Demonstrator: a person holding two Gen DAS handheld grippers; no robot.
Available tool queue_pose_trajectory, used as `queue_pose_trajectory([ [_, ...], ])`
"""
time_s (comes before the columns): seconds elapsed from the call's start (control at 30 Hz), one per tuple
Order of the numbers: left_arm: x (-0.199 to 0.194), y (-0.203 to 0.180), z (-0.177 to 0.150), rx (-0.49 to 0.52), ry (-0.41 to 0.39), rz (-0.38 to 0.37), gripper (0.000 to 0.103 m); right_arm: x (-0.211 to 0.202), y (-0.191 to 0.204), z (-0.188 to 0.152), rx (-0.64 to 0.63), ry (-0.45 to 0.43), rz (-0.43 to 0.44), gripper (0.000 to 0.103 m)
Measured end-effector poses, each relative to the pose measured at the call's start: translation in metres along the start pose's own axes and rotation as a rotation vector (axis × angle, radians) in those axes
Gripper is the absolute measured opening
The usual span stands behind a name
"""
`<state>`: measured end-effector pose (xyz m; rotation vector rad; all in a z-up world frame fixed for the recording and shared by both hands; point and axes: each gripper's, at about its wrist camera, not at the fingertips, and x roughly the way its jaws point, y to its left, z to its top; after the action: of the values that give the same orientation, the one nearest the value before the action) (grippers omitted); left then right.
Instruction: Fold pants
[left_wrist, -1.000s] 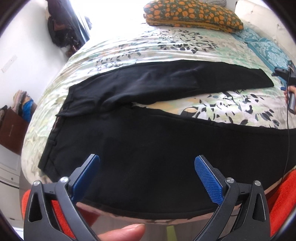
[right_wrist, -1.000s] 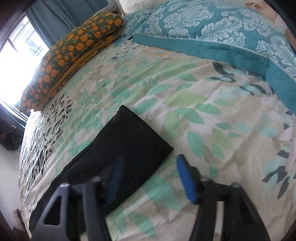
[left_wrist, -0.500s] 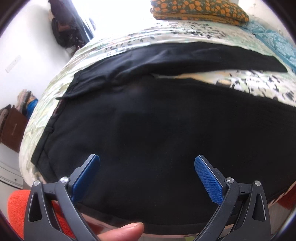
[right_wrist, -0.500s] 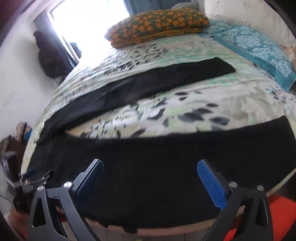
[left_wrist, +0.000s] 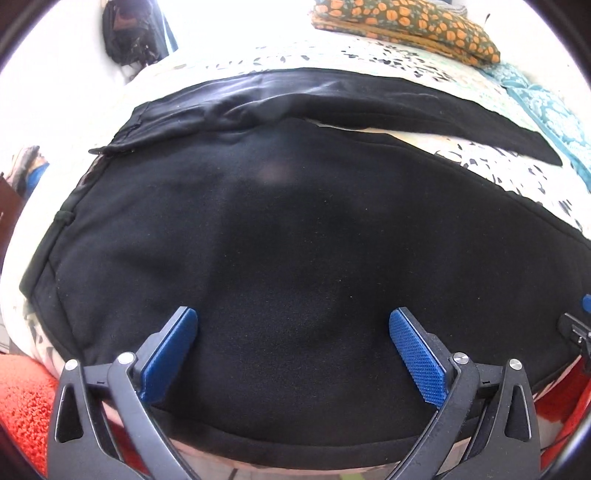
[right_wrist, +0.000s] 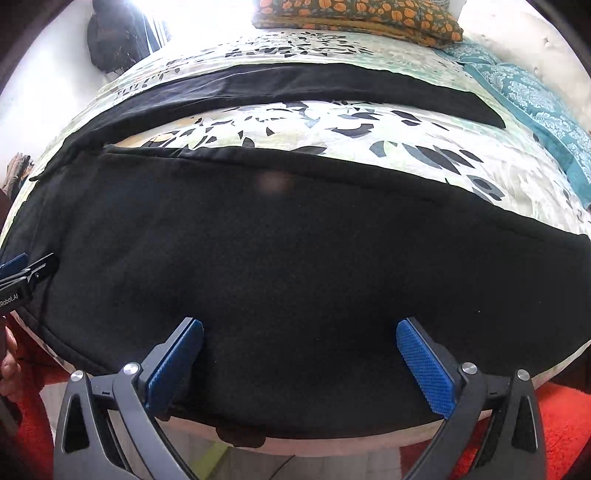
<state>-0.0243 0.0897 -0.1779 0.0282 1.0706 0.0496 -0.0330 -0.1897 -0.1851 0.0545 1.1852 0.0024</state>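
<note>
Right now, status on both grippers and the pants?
Left gripper open, right gripper open, both over the near leg. Pants spread flat on bed, legs apart, unfolded. Nothing in the way.

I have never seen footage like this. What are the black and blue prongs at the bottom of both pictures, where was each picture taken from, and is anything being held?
The prongs are two-finger grippers, one in each of a person's hands. Each picture comes from a fisheye camera on one gripper, looking along its fingers. One shows the left gripper, the other the right gripper. Both point down at black pants spread on a bed with a leaf-print cover; the two legs lie apart. An orange patterned pillow sits at the far end. Both grippers are open and hold nothing.
</note>
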Motion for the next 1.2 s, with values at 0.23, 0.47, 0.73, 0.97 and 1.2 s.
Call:
queue_pose_trajectory([
  [0.23, -0.078, -0.002, 0.002, 0.02, -0.179, -0.056, 0.102, -0.115, -0.001, 0.018, -0.049, -0.303, -0.08, 0.103],
  [0.47, -0.164, -0.021, -0.007, 0.172, -0.37, -0.101, 0.102, -0.188, 0.007, 0.001, -0.113, -0.278, 0.064, 0.103],
  [0.73, -0.194, -0.025, -0.02, 0.136, -0.313, -0.228, 0.102, -0.175, 0.029, -0.043, -0.02, -0.291, 0.079, 0.103],
  [0.97, -0.196, -0.02, -0.015, 0.039, -0.379, -0.164, 0.102, -0.171, 0.034, -0.043, -0.044, -0.31, 0.064, 0.103],
  [1.2, -0.165, -0.032, -0.05, 0.142, -0.316, -0.101, 0.102, -0.163, 0.045, -0.045, -0.11, -0.304, 0.076, 0.103],
])
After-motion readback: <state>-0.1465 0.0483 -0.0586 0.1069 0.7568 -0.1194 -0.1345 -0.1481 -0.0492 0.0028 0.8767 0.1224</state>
